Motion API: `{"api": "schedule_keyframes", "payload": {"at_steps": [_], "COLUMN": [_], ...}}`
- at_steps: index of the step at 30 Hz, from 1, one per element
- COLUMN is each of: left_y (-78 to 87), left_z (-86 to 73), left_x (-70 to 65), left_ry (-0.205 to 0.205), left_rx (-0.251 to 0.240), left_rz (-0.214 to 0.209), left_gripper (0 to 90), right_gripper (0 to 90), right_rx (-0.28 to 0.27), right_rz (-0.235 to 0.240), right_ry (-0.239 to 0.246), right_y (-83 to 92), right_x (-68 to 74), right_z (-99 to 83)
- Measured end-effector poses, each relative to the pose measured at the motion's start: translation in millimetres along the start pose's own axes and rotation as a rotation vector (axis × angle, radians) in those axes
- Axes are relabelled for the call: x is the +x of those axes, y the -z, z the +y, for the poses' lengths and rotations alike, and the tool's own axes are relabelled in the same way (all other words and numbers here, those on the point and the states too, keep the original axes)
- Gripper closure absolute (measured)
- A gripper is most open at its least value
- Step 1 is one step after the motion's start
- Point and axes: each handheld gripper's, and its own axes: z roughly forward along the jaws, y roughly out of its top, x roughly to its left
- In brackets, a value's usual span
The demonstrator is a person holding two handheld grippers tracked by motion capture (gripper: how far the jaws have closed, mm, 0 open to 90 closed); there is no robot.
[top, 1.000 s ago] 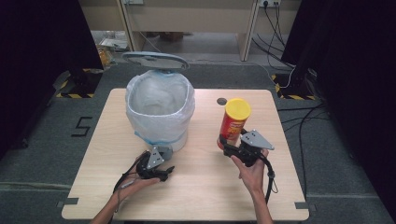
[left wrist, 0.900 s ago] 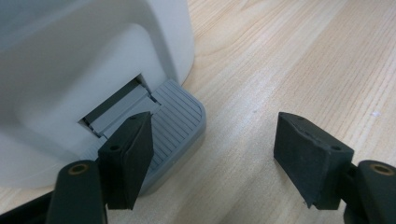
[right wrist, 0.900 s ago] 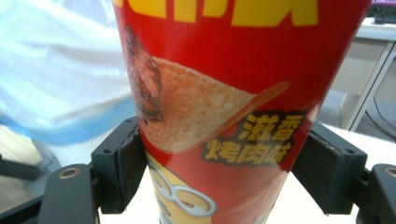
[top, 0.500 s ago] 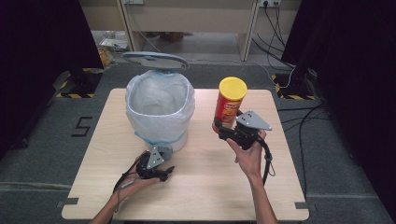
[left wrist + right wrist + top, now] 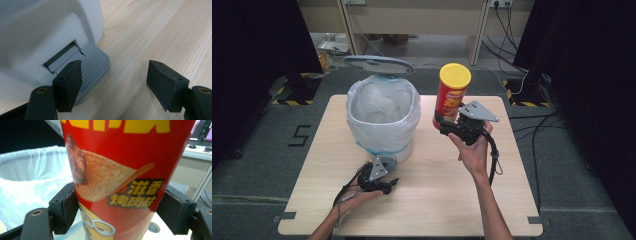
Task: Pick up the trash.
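Note:
My right gripper point(image 5: 443, 122) is shut on a red chip can point(image 5: 451, 96) with a yellow lid and holds it upright in the air, above the table and just right of the bin. Both pads clamp the can point(image 5: 117, 180) low on its sides in the right gripper view. A white pedal bin point(image 5: 383, 117) lined with a clear bag stands at the table's back left, its grey lid point(image 5: 378, 65) raised. My left gripper point(image 5: 384, 184) rests low by the bin's front, open. One of its jaws sits on the grey foot pedal point(image 5: 96, 63).
The wooden table point(image 5: 447, 200) has a small round hole point(image 5: 153, 228) behind the can. Cables and yellow-black floor markings lie beyond the table's far edge, with dark curtains at both sides.
My right gripper has lifted the chip can off the table and carried it up and toward the bin. The left gripper has stayed at the pedal.

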Motion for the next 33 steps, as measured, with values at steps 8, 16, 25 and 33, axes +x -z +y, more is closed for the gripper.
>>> {"api": "schedule_keyframes", "payload": {"at_steps": [8, 16, 25, 33], "left_y": [0.0, 0.5, 0.5, 0.4], "left_z": [0.0, 0.3, 0.3, 0.2], "left_x": [-0.1, 0.3, 0.3, 0.2], "left_ry": [0.001, 0.002, 0.001, 0.002], "left_rx": [0.0, 0.005, 0.005, 0.005], "left_rz": [0.001, -0.006, -0.006, -0.005], "left_gripper": [27.9, 28.0, 27.9, 28.0], "right_gripper": [24.1, 24.1, 24.1, 24.1], "right_rx": [-0.025, -0.029, -0.029, -0.034], "right_rz": [0.013, 0.036, 0.06, 0.095], "right_ry": [0.011, 0.002, 0.012, 0.015], "right_y": [-3.7, -12.9, -19.0, -25.7], "right_x": [5.8, 10.2, 19.3, 31.2], "right_z": [25.7, 48.8, 61.7, 72.0]}}
